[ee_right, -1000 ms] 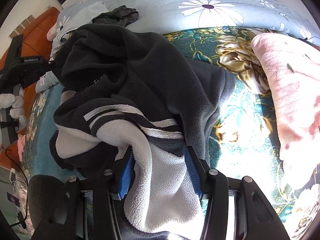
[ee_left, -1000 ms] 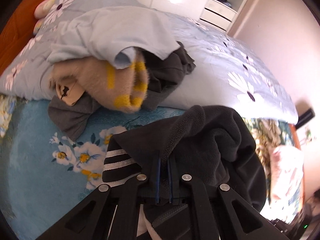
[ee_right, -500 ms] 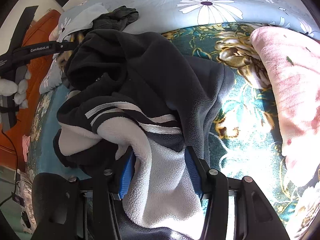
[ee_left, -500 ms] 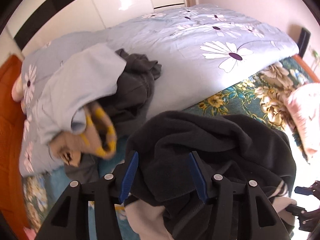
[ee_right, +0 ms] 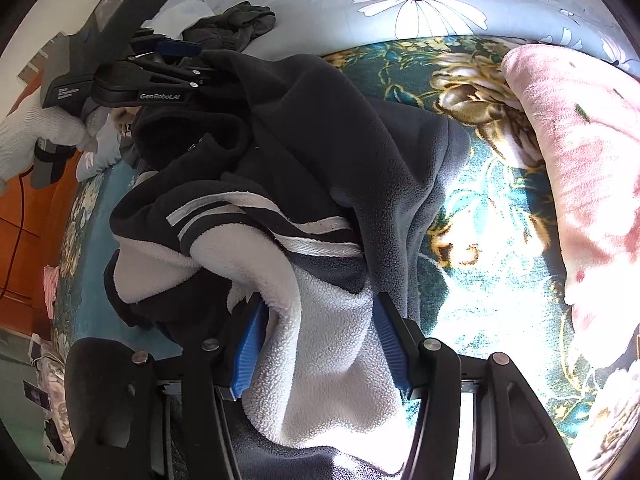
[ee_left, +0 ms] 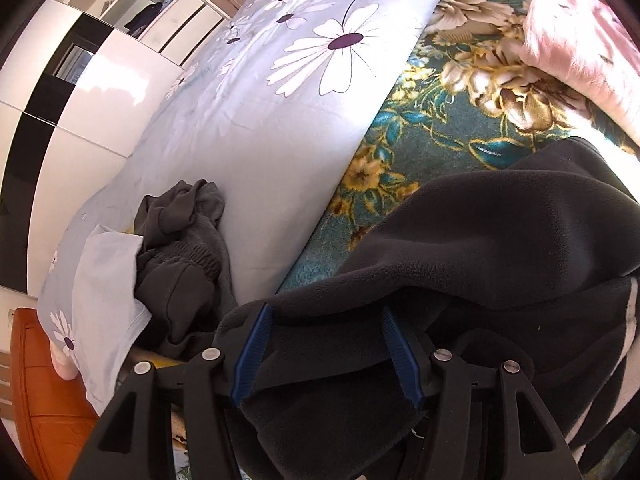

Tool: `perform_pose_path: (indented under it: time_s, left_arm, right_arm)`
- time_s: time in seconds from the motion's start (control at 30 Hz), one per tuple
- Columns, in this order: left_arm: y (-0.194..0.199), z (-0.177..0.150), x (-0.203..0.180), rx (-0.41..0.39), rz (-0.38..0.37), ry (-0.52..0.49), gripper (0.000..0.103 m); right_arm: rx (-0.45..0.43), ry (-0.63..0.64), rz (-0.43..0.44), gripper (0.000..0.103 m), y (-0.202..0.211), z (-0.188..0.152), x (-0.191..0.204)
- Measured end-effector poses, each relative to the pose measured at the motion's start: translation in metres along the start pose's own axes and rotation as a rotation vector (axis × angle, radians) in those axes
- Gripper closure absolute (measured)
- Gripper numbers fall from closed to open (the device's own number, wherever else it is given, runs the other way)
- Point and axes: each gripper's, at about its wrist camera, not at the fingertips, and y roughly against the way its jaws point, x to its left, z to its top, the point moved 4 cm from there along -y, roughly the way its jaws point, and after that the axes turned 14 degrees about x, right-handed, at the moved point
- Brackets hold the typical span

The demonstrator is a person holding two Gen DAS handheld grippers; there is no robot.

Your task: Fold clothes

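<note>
Dark fleece jacket (ee_right: 320, 128) lies bunched on the floral bed cover (ee_right: 480, 208). Left tool (ee_left: 326, 350) opening, pads clear of the jacket fold between them. Right tool (ee_right: 320, 344) opening, white lining between its pads.

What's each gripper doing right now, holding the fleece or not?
Left gripper: jaws opening, black fleece jacket between them, no grip.
Right gripper: jaws opening, the jacket's white lining between them; grip cannot be told.
</note>
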Motion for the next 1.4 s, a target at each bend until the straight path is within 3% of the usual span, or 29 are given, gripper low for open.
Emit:
perform_pose_path:
  time_s: [0.2, 0.23, 0.27, 0.3, 0.33, 0.37, 0.53, 0.67, 0.8, 1.03, 1.2, 1.4]
  left_arm:
    - [-0.023, -0.002, -0.025, 0.051, 0.013, -0.046, 0.043]
    - [-0.026, -0.003, -0.027, 0.053, 0.014, -0.039, 0.050]
    - [-0.026, -0.004, -0.027, 0.052, -0.006, -0.011, 0.065]
    - [-0.026, -0.004, -0.025, 0.051, -0.034, 0.028, 0.075]
    - [-0.026, -0.005, -0.022, 0.050, -0.062, 0.068, 0.091]
    - [-0.024, -0.006, -0.018, 0.038, -0.099, 0.123, 0.094]
    - [-0.007, -0.026, 0.017, -0.063, -0.313, 0.451, 0.097]
    - [0.014, -0.057, 0.051, -0.157, -0.418, 0.681, 0.097]
    - [0.039, -0.090, 0.082, -0.221, -0.414, 0.797, 0.097]
    - [0.073, -0.140, 0.117, -0.264, -0.344, 0.910, 0.097]
    - [0.071, -0.202, 0.142, -0.255, -0.329, 1.095, 0.097]
    - [0.073, -0.284, 0.142, -0.219, -0.280, 1.219, 0.097]
  right_arm:
    - [0.017, -0.006, -0.006, 0.047, -0.002, 0.001, 0.002]
    - [0.018, -0.005, -0.007, 0.047, -0.002, 0.001, 0.002]
    - [0.019, -0.004, -0.010, 0.047, -0.002, 0.001, 0.003]
    - [0.021, -0.003, -0.011, 0.047, -0.002, 0.001, 0.003]
    - [0.023, -0.003, -0.012, 0.047, -0.003, 0.001, 0.004]
    - [0.024, -0.004, -0.012, 0.047, -0.003, 0.001, 0.004]
    - [0.013, -0.009, -0.003, 0.047, 0.002, -0.001, 0.007]
    - [-0.008, -0.015, 0.010, 0.047, 0.010, -0.002, 0.007]
    - [-0.035, -0.023, 0.028, 0.047, 0.017, -0.003, 0.003]
    - [-0.067, -0.024, 0.057, 0.047, 0.018, 0.004, 0.004]
    - [-0.079, 0.002, 0.073, 0.047, 0.024, 0.002, 0.013]
    - [-0.070, 0.081, 0.073, 0.047, 0.014, 0.010, 0.030]
